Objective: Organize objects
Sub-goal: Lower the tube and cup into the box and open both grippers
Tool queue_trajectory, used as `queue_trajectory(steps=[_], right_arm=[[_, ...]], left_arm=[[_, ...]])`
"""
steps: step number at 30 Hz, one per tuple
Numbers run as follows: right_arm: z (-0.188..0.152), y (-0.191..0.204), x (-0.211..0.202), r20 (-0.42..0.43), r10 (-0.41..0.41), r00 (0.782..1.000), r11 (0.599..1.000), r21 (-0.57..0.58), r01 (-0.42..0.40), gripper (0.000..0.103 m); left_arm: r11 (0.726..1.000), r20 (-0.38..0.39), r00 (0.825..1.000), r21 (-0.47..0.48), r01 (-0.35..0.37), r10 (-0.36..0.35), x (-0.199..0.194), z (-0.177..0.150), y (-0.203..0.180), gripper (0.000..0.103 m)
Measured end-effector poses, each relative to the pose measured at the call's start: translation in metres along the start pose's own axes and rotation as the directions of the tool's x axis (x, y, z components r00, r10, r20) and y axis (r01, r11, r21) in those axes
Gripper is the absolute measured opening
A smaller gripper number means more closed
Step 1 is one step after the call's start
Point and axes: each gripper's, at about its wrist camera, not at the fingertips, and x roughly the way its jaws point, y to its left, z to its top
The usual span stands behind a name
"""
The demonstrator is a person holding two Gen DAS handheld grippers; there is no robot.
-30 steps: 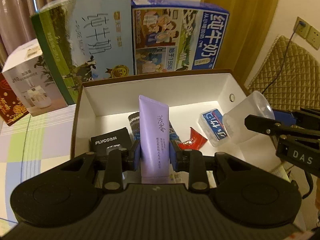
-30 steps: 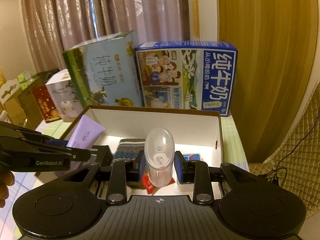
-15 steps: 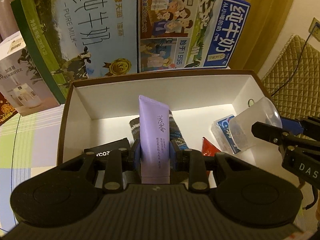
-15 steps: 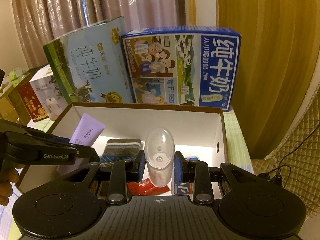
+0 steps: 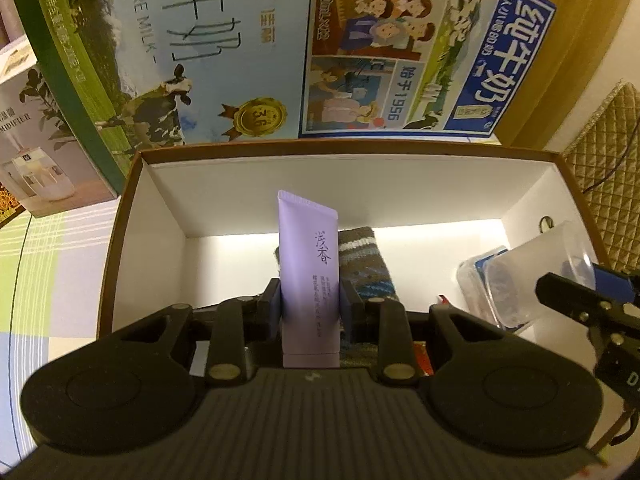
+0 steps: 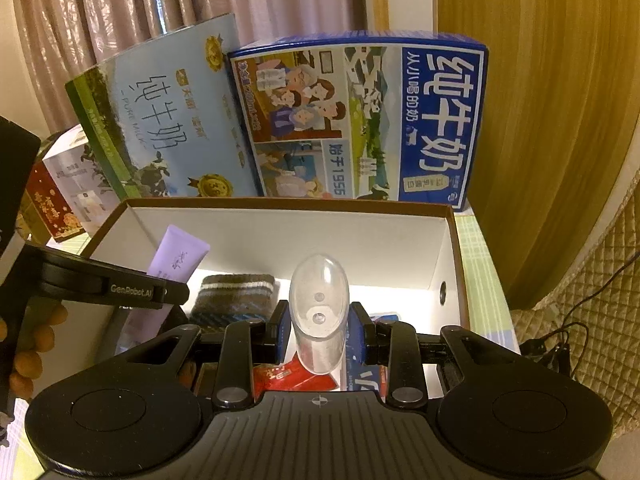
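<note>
My left gripper (image 5: 309, 306) is shut on a purple tube (image 5: 308, 264), held upright over the white-lined brown box (image 5: 352, 184). In the right wrist view the same purple tube (image 6: 178, 258) shows at the left, over the box (image 6: 280, 232). My right gripper (image 6: 319, 330) is shut on a clear plastic cup (image 6: 319, 312), which appears at the right of the left wrist view as the clear cup (image 5: 540, 276). Inside the box lie a brown striped sock (image 6: 234, 298), a red packet (image 6: 288, 376) and a blue-and-white pack (image 5: 476, 276).
Two tall milk cartons stand behind the box: a green-and-blue one (image 5: 180, 52) and a blue one (image 5: 420, 48). A white humidifier box (image 5: 28, 152) stands to the left. A quilted chair (image 6: 592, 280) and a cable are on the right. A person's fingers (image 6: 32, 360) hold the left gripper.
Both grippers have moved forward and lower over the box, each still holding its object. The black Flyco box in the left wrist view has slipped out of sight under the gripper.
</note>
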Motion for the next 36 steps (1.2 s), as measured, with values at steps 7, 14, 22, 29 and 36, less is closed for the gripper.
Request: queue_trajectory(steps=[7, 14, 22, 29, 36], right_arm=[[0.001, -0.001, 0.004, -0.005, -0.001, 1.000, 1.000, 0.004, 0.001, 0.028], [0.001, -0.001, 0.005, -0.007, -0.003, 1.000, 1.000, 0.004, 0.003, 0.028], [0.002, 0.000, 0.012, -0.017, 0.003, 1.000, 1.000, 0.009, -0.002, 0.028], [0.005, 0.003, 0.021, -0.040, 0.028, 0.999, 0.999, 0.028, -0.027, 0.028], [0.011, 0.002, 0.029, -0.017, 0.075, 0.997, 0.991, 0.108, -0.073, 0.029]], left_arm=[[1.000, -0.002, 1.000, -0.008, -0.014, 0.014, 0.009, 0.000, 0.004, 0.025], [1.000, 0.007, 1.000, 0.009, -0.024, 0.024, 0.006, 0.002, 0.006, 0.031], [0.999, 0.007, 0.999, 0.032, -0.035, 0.035, 0.002, -0.003, 0.011, 0.040], [0.998, 0.003, 0.999, 0.046, -0.040, 0.040, -0.001, -0.006, 0.014, 0.046], [0.998, -0.008, 0.999, 0.040, -0.039, 0.039, -0.003, -0.008, 0.018, 0.052]])
